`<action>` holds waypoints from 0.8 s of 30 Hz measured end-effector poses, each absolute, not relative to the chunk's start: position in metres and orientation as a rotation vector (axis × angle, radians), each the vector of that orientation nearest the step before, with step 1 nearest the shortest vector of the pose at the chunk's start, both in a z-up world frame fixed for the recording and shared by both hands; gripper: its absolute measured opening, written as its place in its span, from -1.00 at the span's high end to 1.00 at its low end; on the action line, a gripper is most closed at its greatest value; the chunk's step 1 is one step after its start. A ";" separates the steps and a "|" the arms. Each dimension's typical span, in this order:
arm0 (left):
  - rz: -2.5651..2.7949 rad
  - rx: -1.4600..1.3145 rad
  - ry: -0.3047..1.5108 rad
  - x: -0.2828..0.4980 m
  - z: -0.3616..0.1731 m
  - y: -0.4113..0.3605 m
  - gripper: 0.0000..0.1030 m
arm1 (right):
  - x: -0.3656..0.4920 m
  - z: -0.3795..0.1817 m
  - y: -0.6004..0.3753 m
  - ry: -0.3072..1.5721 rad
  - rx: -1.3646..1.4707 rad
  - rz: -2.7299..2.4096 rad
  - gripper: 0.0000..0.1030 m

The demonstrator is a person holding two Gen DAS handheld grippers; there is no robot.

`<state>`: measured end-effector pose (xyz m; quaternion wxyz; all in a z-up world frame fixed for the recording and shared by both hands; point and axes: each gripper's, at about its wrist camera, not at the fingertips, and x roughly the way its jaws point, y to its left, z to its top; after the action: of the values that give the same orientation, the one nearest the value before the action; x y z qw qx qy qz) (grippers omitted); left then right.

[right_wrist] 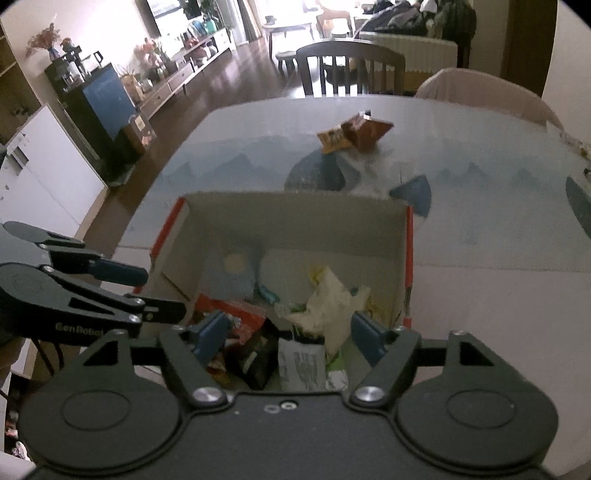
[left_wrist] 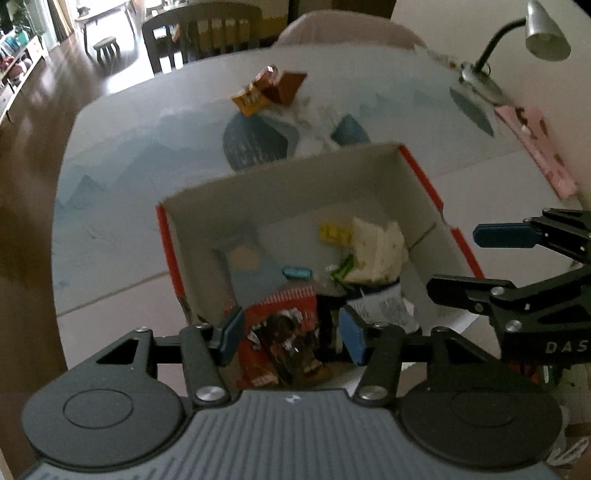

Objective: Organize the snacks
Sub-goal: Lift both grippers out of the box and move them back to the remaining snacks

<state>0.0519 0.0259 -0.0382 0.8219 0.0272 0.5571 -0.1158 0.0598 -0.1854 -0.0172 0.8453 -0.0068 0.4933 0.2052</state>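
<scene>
The snacks sit in two groups: most lie inside an open cardboard box point(left_wrist: 288, 206) with red edges on the near part of the worktop point(left_wrist: 147, 147), and a small heap of brown and orange packets point(left_wrist: 269, 88) lies well apart on the far side, near two chairs. Inside the box, a red patterned packet point(left_wrist: 288, 310) lies at the near wall, a pale crumpled wrapper point(left_wrist: 376, 251) rests toward the right, a yellow packet point(left_wrist: 334, 232) is just beyond it, a small blue candy point(left_wrist: 297, 272) lies mid-floor, and a blue packet with a round tan mark point(left_wrist: 247, 266) is on the left.

The left claw point(left_wrist: 291, 332) hangs over the near edge of the box, its blue pads wide apart and gripping nothing. The right claw point(right_wrist: 291, 336) hangs over the same near edge, beside the left one, also spread wide with nothing between its pads. Each claw shows in the other's view, side on.

A grey desk lamp point(left_wrist: 543, 33) stands at the far right of the worktop, with a pink patterned packet point(left_wrist: 535, 147) lying near its base.
</scene>
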 end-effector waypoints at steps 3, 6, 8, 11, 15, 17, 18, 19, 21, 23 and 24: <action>-0.246 0.065 1.151 0.053 -0.028 0.028 -0.16 | 0.061 -0.004 -0.186 1.008 -0.026 0.433 -0.58; -0.247 0.076 1.119 0.056 -0.016 0.030 -0.19 | 0.064 0.008 -0.185 0.986 -0.028 0.446 -0.64; -0.240 0.076 1.097 0.059 -0.009 0.032 -0.29 | 0.068 0.015 -0.184 0.973 -0.030 0.454 -0.66; -0.233 0.068 1.064 0.068 0.001 0.033 -0.37 | 0.078 0.025 -0.183 0.952 -0.029 0.468 -0.68; -0.225 0.064 1.031 0.085 0.009 0.034 -0.37 | 0.097 0.034 -0.184 0.926 -0.025 0.480 -0.86; -0.216 0.061 1.006 0.095 0.011 0.033 -0.39 | 0.108 0.035 -0.184 0.908 -0.031 0.492 -0.90; -0.209 0.060 0.999 0.101 0.011 0.033 -0.44 | 0.115 0.035 -0.184 0.905 -0.036 0.504 -0.90; -0.205 0.057 0.994 0.108 0.010 0.033 -0.46 | 0.122 0.035 -0.184 0.905 -0.038 0.511 -0.90; -0.204 0.047 0.988 0.120 0.010 0.031 -0.48 | 0.138 0.034 -0.185 0.907 -0.042 0.521 -0.91; -0.211 0.043 0.986 0.136 0.009 0.029 -0.51 | 0.153 0.032 -0.186 0.910 -0.051 0.531 -0.95; -0.214 0.043 0.983 0.143 0.009 0.028 -0.56 | 0.162 0.031 -0.186 0.909 -0.058 0.534 -0.96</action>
<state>0.1431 0.0278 0.0089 0.8760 0.0205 0.4709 -0.1025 0.1620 -0.1858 0.0308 0.8637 -0.0278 0.4338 0.2549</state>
